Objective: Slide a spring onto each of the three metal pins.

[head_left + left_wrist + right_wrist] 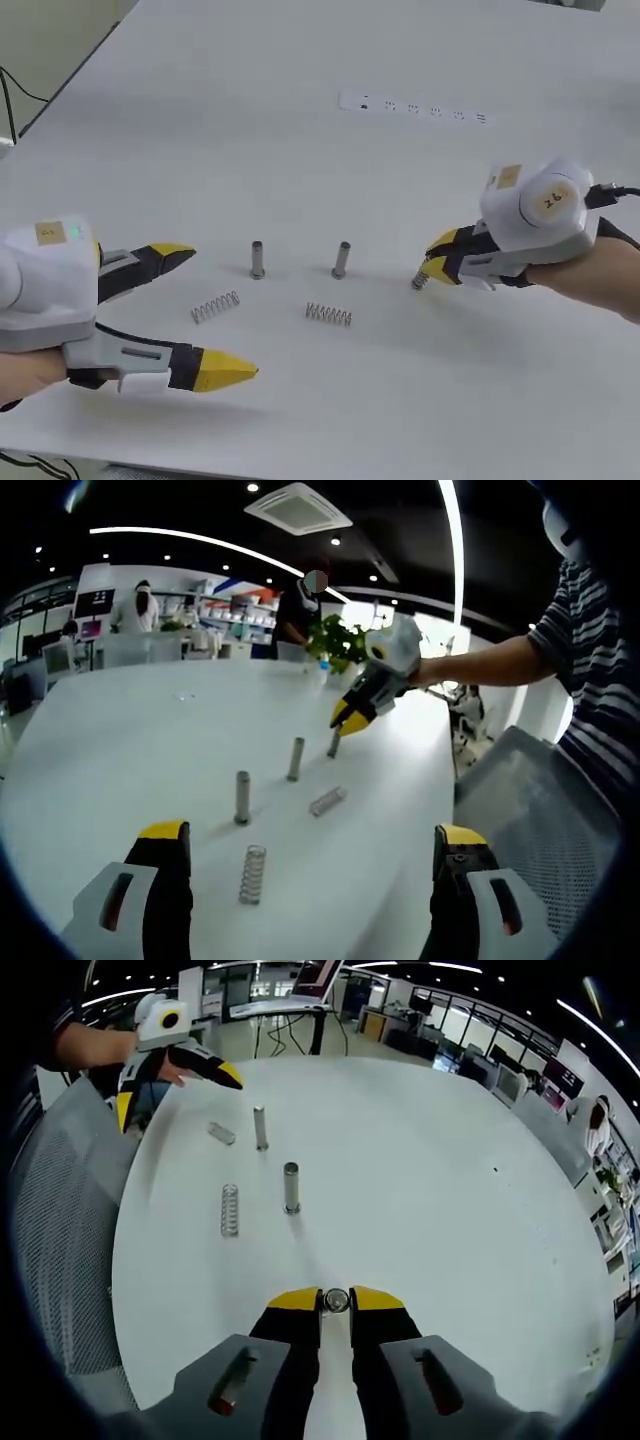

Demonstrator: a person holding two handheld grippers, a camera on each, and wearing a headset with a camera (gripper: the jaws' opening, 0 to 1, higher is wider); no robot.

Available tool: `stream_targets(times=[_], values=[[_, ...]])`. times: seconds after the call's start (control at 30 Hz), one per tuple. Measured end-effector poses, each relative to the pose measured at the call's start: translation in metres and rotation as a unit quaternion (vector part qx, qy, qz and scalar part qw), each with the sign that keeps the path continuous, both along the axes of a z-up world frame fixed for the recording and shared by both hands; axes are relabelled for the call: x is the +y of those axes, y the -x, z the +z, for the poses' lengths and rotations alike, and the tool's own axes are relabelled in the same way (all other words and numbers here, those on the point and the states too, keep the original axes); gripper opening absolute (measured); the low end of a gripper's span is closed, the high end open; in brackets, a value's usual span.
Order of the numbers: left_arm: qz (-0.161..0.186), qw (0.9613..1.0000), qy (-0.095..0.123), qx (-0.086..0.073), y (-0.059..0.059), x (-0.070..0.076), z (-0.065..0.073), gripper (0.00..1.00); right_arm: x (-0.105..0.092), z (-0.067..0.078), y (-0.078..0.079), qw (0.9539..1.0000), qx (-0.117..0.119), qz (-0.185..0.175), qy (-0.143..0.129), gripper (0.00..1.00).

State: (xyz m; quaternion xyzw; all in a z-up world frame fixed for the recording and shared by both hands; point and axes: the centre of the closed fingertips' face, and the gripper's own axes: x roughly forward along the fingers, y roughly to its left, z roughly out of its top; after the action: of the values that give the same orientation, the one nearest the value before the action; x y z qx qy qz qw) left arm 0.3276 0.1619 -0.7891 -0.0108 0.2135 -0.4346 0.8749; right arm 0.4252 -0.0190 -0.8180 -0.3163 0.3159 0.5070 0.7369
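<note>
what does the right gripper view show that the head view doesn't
Right gripper view: an end-on look at the round metal top of the third pin pinched in the right claw, plus a person standing beyond the table. Head view: a power strip on the table, and that pin seen from the side. Both: two upright pins, two loose springs lying flat, and the open left claw.
</note>
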Motion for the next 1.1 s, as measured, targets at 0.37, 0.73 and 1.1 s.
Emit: stream_targets(times=[0.37, 0.73, 1.1], values=[[-0.001, 1.0, 0.001, 0.001, 0.0, -0.001, 0.0, 0.98, 0.0, 0.007, 0.0, 0.9995, 0.006, -0.02, -0.022, 0.13], [0.0, 1.0, 0.001, -0.003, -0.001, 0.001, 0.002, 0.98, 0.001, 0.016, 0.004, 0.9963, 0.016, -0.051, -0.068, 0.15], [0.003, 1.0, 0.0, -0.002, -0.001, 0.003, 0.001, 0.98, 0.001, 0.026, 0.014, 0.9925, 0.014, -0.069, -0.1, 0.17]])
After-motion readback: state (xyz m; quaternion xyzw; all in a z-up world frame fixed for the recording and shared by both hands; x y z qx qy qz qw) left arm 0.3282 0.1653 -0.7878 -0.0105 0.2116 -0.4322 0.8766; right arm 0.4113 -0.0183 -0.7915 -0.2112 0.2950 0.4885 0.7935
